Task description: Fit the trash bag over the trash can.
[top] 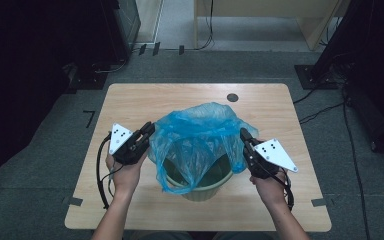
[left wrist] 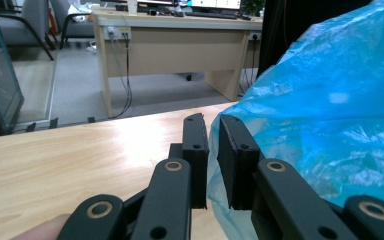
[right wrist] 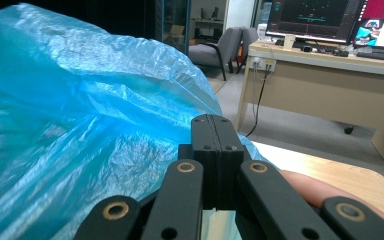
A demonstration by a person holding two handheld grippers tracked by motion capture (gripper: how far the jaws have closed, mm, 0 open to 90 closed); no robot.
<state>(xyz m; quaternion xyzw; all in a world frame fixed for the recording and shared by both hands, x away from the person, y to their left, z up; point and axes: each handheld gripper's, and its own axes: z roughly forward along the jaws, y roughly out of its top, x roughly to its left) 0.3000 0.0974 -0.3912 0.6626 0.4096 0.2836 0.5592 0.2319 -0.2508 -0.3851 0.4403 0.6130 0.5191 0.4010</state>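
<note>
Left gripper point(top: 148, 131) pinches the blue bag's point(top: 200, 137) left edge with a thin gap between its jaws, film caught there; right gripper point(top: 243, 135) is pressed tight on the right edge. Looks like mid-step lining the green bin point(top: 207, 187) at table point(top: 130, 100) centre: next, spread the mouth and fold it down over the rim. Bag is thin, crinkled, translucent, ballooned above the bin, hem not yet seated.

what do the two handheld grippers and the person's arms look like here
Both the left gripper and the right gripper are black, each with two flat rectangular jaws on hinged links with brass-coloured pivot rings. Each carries a pale grey three-cornered plate marked with black dots, and a black cable trails from each past the wrist. The forearms are bare, with no sleeves in sight.
</note>
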